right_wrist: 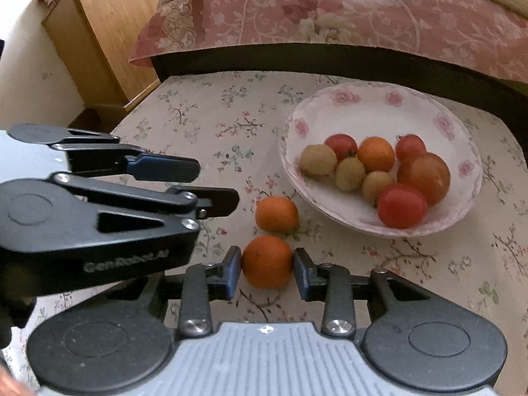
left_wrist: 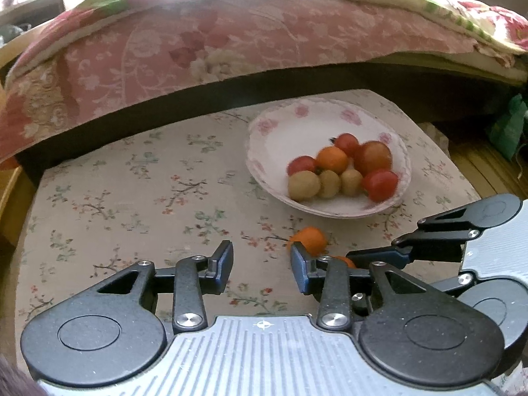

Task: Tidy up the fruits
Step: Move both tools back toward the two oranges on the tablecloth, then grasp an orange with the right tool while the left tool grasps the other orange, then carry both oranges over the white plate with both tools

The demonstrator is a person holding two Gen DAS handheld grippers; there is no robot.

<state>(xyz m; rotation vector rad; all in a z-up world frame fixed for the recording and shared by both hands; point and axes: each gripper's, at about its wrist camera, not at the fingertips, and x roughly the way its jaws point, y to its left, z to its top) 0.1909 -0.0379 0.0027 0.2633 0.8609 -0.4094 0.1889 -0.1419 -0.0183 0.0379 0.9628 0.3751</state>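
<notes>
Two claws: right claw (right_wrist: 266, 269) clamps orange (right_wrist: 267, 260), half hidden in left view; left claw (left_wrist: 261, 265) spread, empty.

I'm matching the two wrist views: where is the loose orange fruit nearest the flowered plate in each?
Left wrist: orange fruit, lower centre, behind the left gripper's right fingertip.
Right wrist: centre, beyond the fruit between the right gripper's fingers.
Shared landmark: flowered white plate.

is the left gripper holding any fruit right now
No, the left gripper is open with only the tablecloth between its fingers.
</notes>
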